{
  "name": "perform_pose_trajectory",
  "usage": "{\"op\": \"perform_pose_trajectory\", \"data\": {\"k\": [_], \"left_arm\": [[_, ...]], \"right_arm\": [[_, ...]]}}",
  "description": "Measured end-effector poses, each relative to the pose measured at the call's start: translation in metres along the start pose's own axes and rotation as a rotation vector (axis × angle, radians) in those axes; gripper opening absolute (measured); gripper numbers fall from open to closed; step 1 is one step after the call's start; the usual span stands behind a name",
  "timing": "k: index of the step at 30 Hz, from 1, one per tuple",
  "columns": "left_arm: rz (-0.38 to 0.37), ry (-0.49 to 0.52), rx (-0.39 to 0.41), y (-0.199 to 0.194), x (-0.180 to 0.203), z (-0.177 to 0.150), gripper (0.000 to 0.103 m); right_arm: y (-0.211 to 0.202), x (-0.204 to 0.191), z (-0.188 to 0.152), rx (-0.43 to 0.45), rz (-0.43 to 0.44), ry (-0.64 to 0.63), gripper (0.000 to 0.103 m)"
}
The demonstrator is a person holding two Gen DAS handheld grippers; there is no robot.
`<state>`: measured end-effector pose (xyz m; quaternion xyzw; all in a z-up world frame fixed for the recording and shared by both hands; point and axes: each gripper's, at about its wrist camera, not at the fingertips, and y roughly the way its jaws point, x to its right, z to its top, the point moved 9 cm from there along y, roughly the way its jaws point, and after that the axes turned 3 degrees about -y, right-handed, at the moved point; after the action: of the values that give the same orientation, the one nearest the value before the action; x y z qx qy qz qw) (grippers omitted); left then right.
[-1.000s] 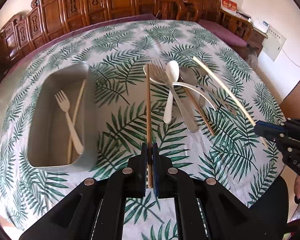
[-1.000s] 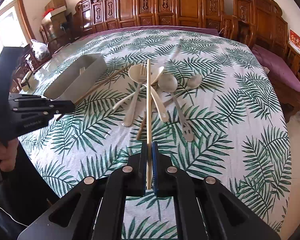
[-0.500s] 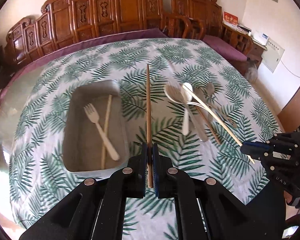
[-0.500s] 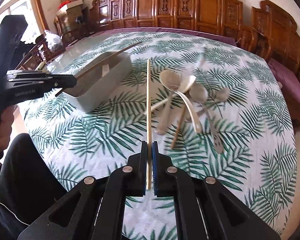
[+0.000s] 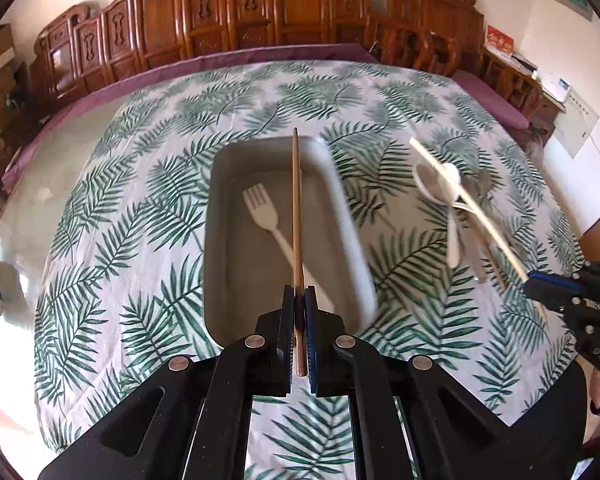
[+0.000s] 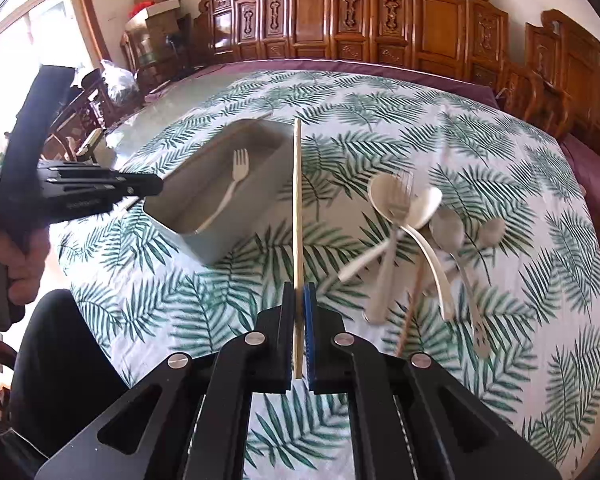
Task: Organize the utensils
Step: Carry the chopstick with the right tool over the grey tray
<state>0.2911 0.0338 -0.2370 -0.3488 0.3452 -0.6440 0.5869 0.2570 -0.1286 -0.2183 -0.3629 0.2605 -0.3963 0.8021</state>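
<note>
Your left claw (image 5: 299, 300) clamps a brown wooden chopstick (image 5: 296, 208) over the grey rectangular tray (image 5: 342, 208) holding one cream plastic fork (image 5: 268, 216), your right claw (image 6: 299, 300) clamps a pale chopstick (image 6: 297, 200) beside that tray, and a heap of spoons and forks (image 6: 416, 236) beyond it is unsorted.

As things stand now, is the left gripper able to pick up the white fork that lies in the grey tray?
Probably not yet. The left gripper is shut on a brown chopstick, so its jaws are occupied. The white fork lies uncovered in the open grey tray right below, so the path itself looks free once the chopstick is released.
</note>
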Motion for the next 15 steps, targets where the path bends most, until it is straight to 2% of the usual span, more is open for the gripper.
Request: {"op": "perform_pose_trajectory", "data": {"k": [9, 15], "left_arm": [[0.012, -0.033, -0.052, 0.019, -0.025, -0.002, 0.004], [-0.008, -0.058, -0.074, 0.028, -0.032, 0.001, 0.004]], "right_arm": [[0.017, -0.021, 0.025, -0.013, 0.037, -0.018, 0.006], [0.024, -0.035, 0.032, -0.036, 0.056, -0.022, 0.006]]}}
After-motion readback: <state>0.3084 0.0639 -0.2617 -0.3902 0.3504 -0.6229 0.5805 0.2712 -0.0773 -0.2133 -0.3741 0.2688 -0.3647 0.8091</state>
